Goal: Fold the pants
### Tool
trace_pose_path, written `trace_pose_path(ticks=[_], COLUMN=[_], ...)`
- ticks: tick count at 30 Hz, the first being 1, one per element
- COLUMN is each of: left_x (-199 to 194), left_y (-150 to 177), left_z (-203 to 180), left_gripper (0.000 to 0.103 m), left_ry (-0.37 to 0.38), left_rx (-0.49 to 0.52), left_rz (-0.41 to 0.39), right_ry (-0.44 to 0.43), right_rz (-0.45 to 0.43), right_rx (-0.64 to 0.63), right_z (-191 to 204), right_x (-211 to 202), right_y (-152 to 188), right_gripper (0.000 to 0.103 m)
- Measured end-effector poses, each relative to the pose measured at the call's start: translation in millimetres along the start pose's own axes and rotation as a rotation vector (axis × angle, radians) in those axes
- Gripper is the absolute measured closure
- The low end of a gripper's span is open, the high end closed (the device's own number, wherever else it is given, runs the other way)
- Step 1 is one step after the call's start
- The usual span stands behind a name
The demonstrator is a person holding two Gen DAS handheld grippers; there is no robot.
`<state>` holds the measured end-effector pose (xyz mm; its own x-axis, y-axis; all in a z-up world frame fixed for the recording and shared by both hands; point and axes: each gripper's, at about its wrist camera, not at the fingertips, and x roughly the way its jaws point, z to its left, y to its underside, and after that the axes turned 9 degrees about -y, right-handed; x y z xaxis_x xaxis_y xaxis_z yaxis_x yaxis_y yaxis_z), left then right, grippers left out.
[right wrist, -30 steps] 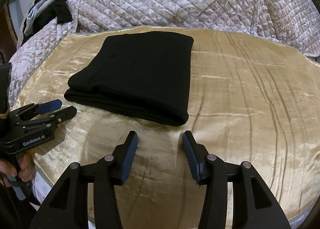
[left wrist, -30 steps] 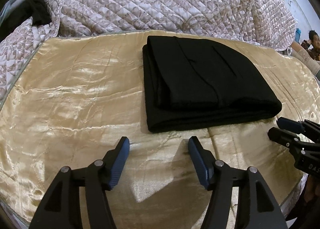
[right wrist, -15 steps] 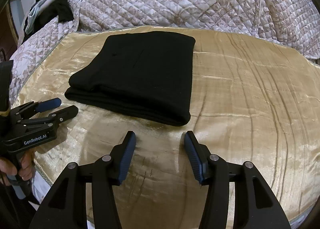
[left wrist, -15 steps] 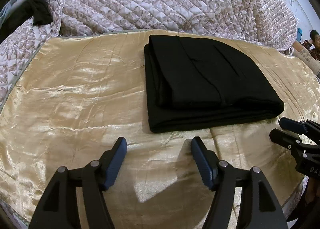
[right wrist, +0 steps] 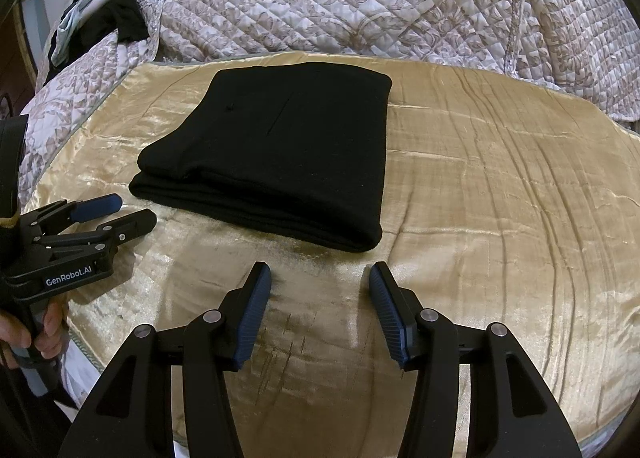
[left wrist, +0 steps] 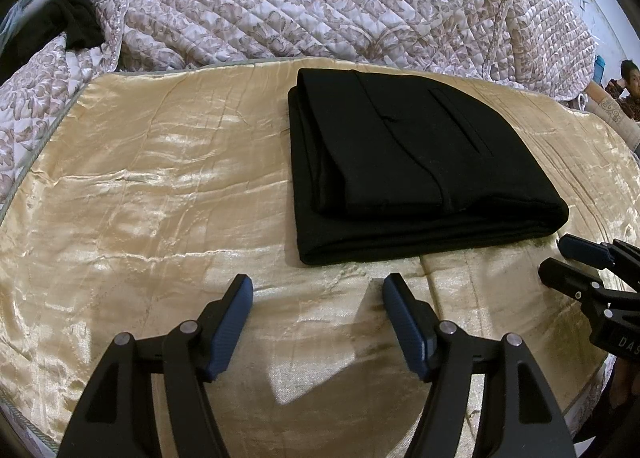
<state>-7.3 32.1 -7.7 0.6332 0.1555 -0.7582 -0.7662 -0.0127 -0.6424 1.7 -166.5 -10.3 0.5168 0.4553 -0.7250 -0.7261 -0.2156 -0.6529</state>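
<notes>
Pants folded on the gold cover, both my tongs spread and holding nothing.

From my left wrist: the black pants [left wrist: 416,174] lie as a flat, layered rectangle on the gold satin cover [left wrist: 152,186], just ahead of my left gripper [left wrist: 318,290], whose fingers stand apart over bare cloth; my right gripper [left wrist: 560,262] pokes in at the right edge, near the stack's corner. From my right wrist: the same stack sits ahead and left of my right gripper [right wrist: 320,278] — spread too — with my left gripper [right wrist: 128,210] near its left end. I judge the fabric soft, limp, fairly light; the satin beneath looks slippery, so I'd pinch the thick folded edge through all layers. No containers show anywhere.
</notes>
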Motion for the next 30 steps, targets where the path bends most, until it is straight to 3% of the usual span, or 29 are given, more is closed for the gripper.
trace_pose_path(ticks=[30], left_x=[2.8], left_y=[0.3], left_z=[-0.5], left_gripper=[0.024], left_ry=[0.012], left_rx=[0.014], left_rz=[0.016], right_ry=[0.004], right_rz=[-0.002], right_rx=[0.003], right_z=[1.4], right_x=[0.2], right_y=[0.1], right_gripper=[0.049])
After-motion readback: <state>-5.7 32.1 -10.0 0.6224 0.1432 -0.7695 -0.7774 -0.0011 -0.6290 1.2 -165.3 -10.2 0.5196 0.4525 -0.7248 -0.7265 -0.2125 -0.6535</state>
